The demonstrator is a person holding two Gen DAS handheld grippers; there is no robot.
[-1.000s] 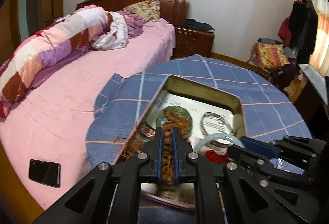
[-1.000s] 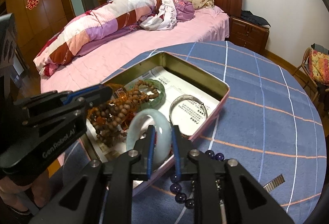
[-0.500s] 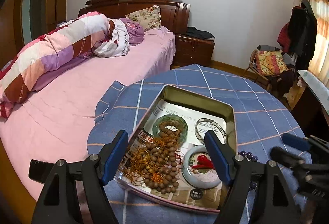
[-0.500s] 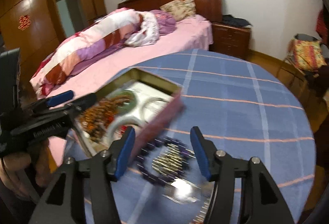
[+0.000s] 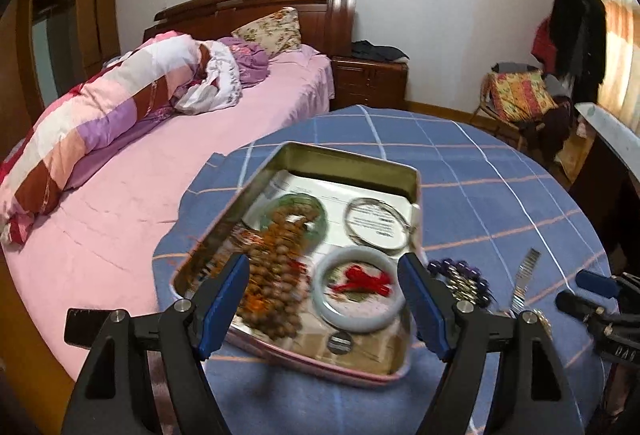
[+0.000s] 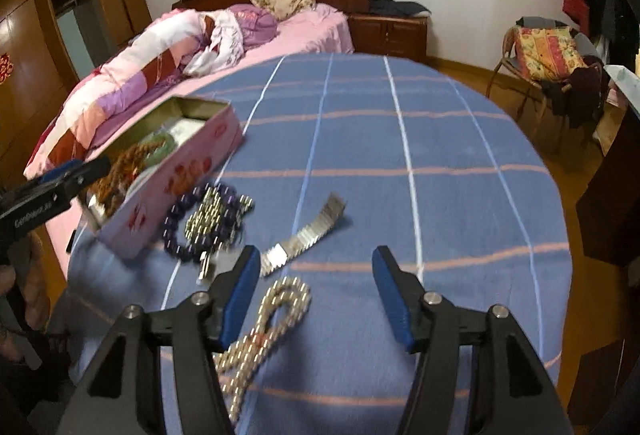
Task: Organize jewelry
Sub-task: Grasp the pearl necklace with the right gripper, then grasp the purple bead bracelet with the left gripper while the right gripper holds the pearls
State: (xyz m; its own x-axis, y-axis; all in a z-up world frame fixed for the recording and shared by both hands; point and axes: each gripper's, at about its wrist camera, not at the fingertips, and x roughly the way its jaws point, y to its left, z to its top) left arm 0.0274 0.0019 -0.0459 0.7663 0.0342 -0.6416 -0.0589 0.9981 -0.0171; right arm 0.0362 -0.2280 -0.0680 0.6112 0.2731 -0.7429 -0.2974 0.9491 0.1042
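Jewelry sorted so far lies in the open tin (image 5: 400,171) at the near left of the blue table (image 6: 400,155): wooden beads (image 5: 276,275) over a green bangle (image 5: 316,209), a silver bangle (image 5: 378,221) at the far right of the tin, and a pale bangle (image 5: 360,293) at its near right, ringed round a red cord (image 5: 364,281). A second ago the left gripper (image 5: 322,299) pinched the beads and the right gripper (image 6: 316,277) pinched the pale bangle; both pieces now rest in the tin, and both sets of jaws stand spread with nothing between them, the left hovering over the tin's near end. The right gripper has swung away rightward to the pieces still loose on the cloth: purple beads (image 6: 180,231) just beside the tin's pink wall, a watch band (image 6: 308,233) right of them, and a silver chain (image 6: 260,331) nearest, under the left finger. Judged from this layout, two placements are complete and the chain is the likely next pick.
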